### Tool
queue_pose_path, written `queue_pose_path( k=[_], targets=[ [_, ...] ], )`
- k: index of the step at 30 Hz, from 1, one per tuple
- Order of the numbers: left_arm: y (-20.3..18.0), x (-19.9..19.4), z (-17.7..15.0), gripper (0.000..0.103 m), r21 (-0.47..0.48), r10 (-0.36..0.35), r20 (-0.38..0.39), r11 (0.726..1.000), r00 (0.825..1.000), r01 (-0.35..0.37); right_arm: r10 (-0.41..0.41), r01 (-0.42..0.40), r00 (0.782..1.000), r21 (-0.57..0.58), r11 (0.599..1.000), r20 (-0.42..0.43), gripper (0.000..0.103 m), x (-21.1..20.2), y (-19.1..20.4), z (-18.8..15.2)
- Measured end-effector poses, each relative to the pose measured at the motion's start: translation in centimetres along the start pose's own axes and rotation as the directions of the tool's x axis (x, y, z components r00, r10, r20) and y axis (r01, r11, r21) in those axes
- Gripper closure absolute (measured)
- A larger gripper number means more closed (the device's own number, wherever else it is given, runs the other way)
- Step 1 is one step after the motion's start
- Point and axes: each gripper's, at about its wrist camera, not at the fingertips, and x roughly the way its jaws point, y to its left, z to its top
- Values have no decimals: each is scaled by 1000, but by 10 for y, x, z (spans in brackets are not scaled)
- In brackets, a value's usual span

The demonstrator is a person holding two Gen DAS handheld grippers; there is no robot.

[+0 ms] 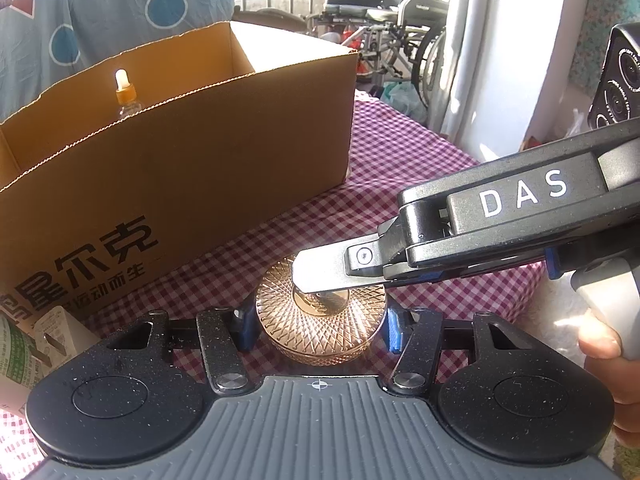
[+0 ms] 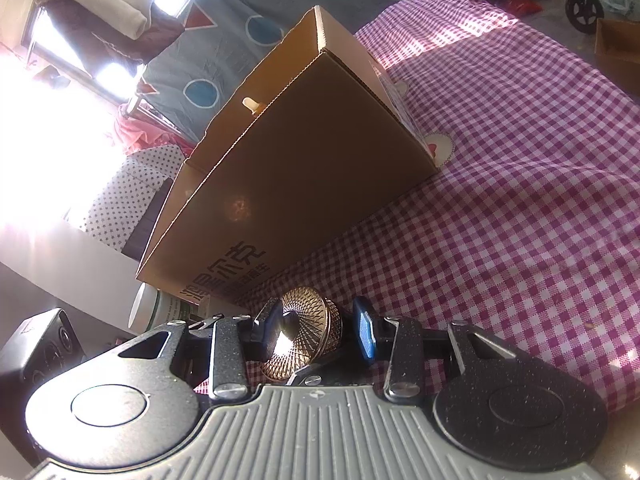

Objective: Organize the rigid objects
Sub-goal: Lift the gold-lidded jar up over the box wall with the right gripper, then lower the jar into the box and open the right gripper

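Cardboard box (image 1: 180, 152) beyond both jaws: dropper bottle (image 1: 124, 92) already inside. Amber jar (image 1: 320, 320) on bench (image 1: 400, 152), between open left jaws, not clamped; right jaws over lid knob, closure indeterminable. Transfer outstanding.

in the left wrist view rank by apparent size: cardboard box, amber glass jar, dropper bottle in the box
1. cardboard box, largest by far
2. amber glass jar
3. dropper bottle, smallest, though only its top shows above the box wall and it sits farther away

jar (image 1: 321, 316) before box (image 1: 180, 184) — dropper bottle (image 1: 123, 94) inside
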Motion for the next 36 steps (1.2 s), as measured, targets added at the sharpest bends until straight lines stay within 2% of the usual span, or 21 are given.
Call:
queue_pose_path(
  k=[11, 19, 24, 28, 36],
  targets=[
    [-4, -25, 2, 47, 1, 15, 58, 1000, 998, -15, 17, -16, 999, -53, 998, 32, 61, -10, 19, 2],
    [2, -64, 21, 47, -15, 50, 147, 999, 988, -48, 74, -61, 994, -164, 985, 75, 61, -26, 60, 22],
    [13, -86, 51, 47, -44, 81, 213, 996, 974, -73, 109, -81, 990, -269, 960, 90, 61, -32, 96, 55],
    [26, -89, 81, 47, -89, 90, 232, 994, 969, -71, 122, -89, 989, -323, 942, 82, 61, -29, 114, 87],
    [61, -53, 128, 47, -249, 83, 186, 968, 979, -35, 61, -61, 998, -379, 923, -13, 61, 19, 128, 162]
  ],
)
